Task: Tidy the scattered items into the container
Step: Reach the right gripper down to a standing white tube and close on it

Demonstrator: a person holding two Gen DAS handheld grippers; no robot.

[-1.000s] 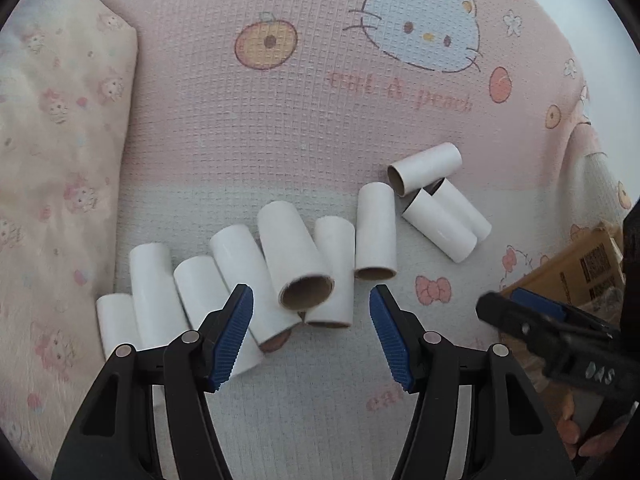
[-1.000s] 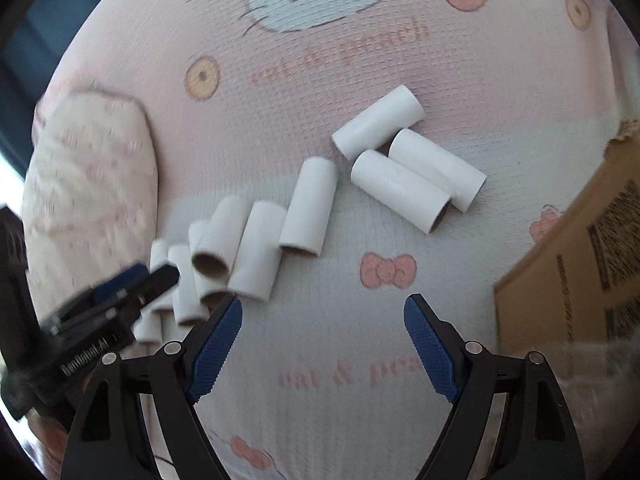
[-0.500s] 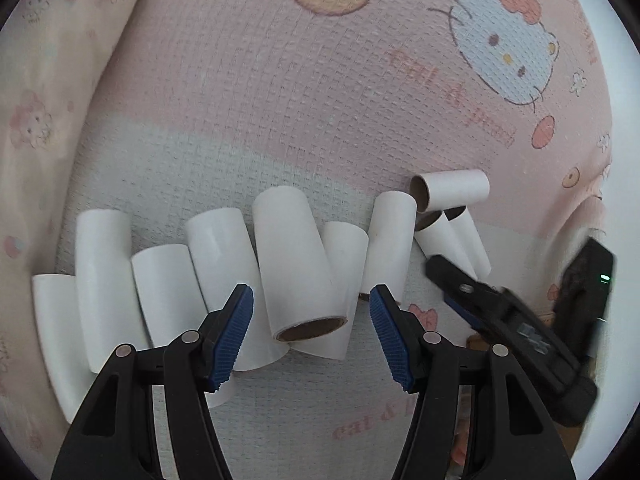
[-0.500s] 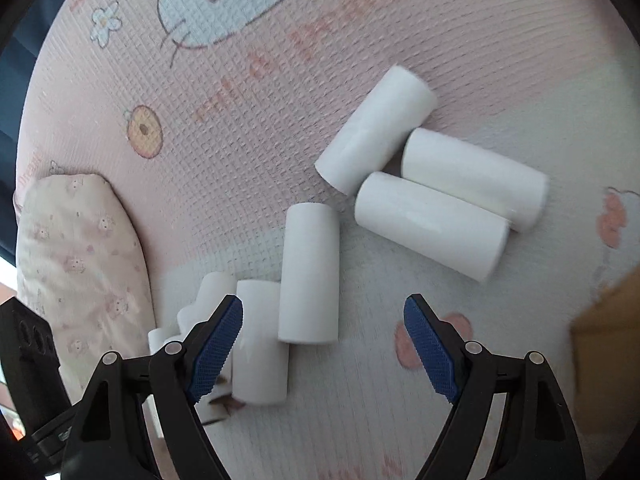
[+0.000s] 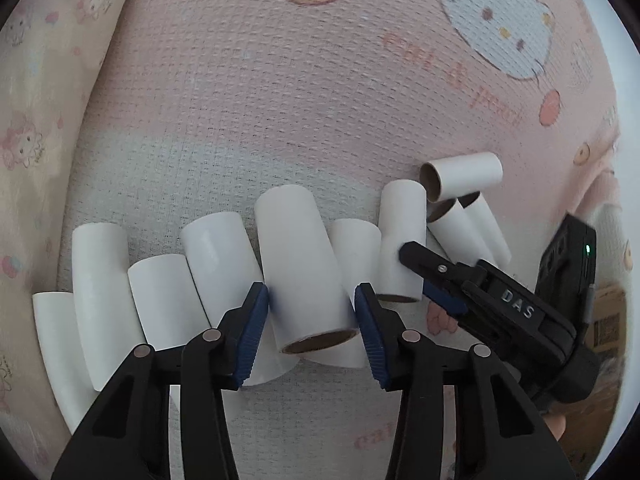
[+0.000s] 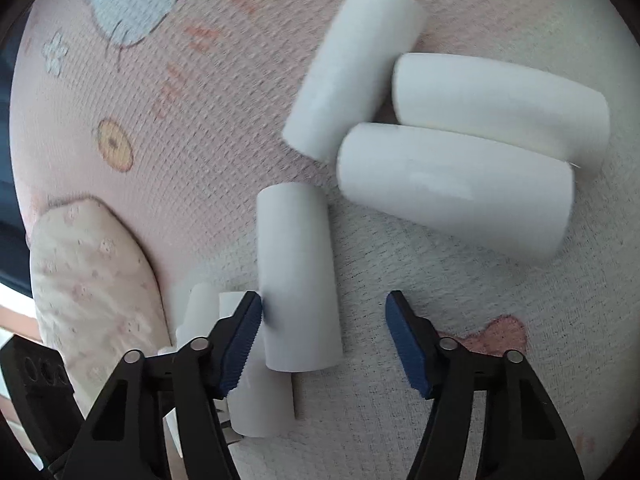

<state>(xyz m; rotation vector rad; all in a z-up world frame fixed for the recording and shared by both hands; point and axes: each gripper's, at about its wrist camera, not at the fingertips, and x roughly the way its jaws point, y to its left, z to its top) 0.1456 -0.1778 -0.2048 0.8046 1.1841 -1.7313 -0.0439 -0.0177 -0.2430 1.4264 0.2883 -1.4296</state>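
**Both grippers closing around paper tubes on the bed**

Left gripper [image 5: 310, 314]: jaws have just been narrowing, now straddling a white cardboard tube [image 5: 306, 280] that lies on top of its neighbours in the row. Left pad looks in contact with the tube wall; right pad is at the tube's edge, contact unclear. Can't confirm a firm pinch.

Right gripper [image 6: 324, 334]: jaws have also just been narrowing. Left pad touches the near-left side of a lone tube [image 6: 298, 280]; right pad stands clear of it with blanket showing between. Still spread, no grip.

Three more tubes [image 6: 452, 184] lie clustered far right of that tube. All tubes rest on the pink cartoon-print blanket [image 5: 280, 100]. Cardboard box [image 5: 606, 320] is partly visible at the right edge, behind the right gripper body.
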